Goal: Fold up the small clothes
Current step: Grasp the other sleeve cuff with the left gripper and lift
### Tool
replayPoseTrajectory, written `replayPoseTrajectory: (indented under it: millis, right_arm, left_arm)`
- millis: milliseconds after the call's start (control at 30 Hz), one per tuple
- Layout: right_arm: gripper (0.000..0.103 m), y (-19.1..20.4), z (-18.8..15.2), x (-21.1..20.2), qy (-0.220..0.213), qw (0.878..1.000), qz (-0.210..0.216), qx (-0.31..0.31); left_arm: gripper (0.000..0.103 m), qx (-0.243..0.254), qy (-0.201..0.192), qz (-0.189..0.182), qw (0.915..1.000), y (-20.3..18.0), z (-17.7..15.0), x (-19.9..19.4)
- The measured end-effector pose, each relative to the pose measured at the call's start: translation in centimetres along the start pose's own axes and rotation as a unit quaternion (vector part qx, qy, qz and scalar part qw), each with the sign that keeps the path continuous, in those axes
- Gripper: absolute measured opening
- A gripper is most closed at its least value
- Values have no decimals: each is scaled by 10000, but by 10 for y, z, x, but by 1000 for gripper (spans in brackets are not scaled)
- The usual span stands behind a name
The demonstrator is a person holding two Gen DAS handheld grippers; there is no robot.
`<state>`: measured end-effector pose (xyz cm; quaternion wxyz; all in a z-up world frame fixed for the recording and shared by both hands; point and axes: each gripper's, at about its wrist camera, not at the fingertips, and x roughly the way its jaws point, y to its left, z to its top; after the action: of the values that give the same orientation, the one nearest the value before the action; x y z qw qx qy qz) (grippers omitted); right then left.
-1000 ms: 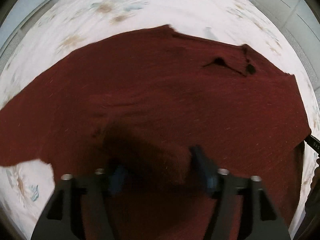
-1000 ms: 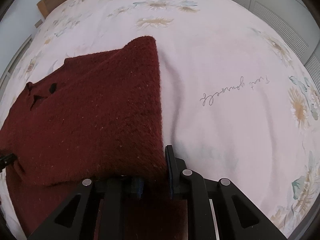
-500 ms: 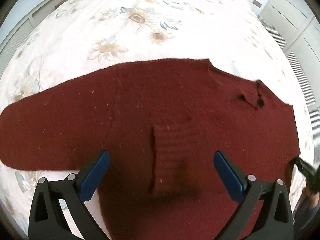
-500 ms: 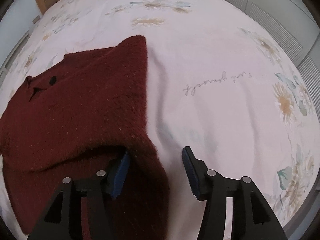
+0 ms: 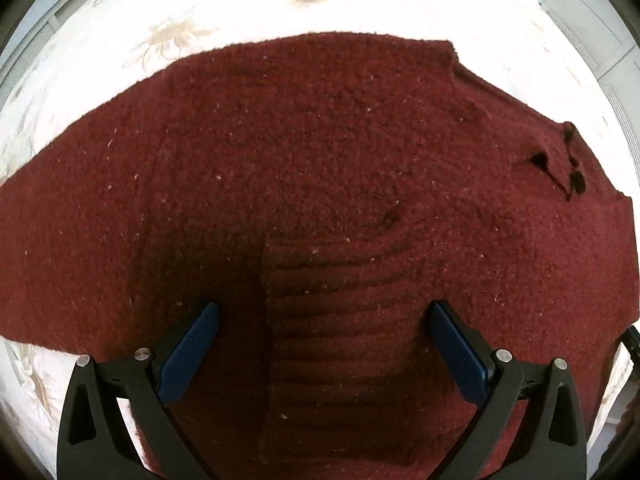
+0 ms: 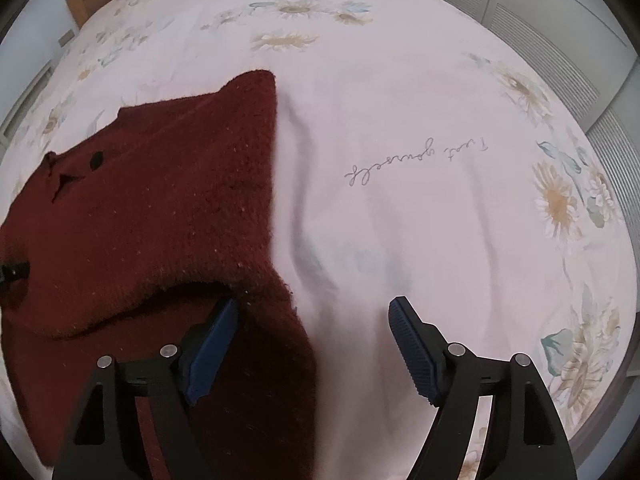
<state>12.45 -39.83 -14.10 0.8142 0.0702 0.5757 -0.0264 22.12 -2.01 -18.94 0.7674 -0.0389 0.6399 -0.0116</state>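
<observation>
Lying flat on floral bed (image 6: 400, 120): maroon sweater (image 5: 320, 168), sleeve folded across body. Left gripper (image 5: 324, 344) wide, empty; right gripper (image 6: 312, 340) wide, empty.

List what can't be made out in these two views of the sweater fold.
- Sweater hem, left wrist view: cut off by the bottom edge and hidden by the open left gripper.
- Sweater's left side, right wrist view: runs past the frame edge.
- Layer under the folded sleeve, right wrist view: in shadow by the open right gripper.
- Script on the bedsheet: upside down, too small to read.
</observation>
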Motion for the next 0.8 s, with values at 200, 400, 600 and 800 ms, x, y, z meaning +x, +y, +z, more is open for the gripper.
replayPoseTrajectory:
  millis: [200, 400, 600, 800]
  right_arm:
    - [80, -1, 7, -13, -63, 9998, 166, -10]
    - [83, -1, 27, -24, -172, 9994, 287, -17]
    - [83, -7, 53, -11, -73, 9985, 531, 93]
    - [83, -2, 71, 20, 220, 9974, 681, 87]
  left_arm:
    - [97, 142, 17, -47, 9999, 2, -3, -9]
    - [31, 707, -260, -239, 9969, -14, -6, -35]
    - [10, 988, -476, -373, 9933, -28, -5, -48]
    - [10, 1001, -1051, -441, 9884, -25, 7, -89]
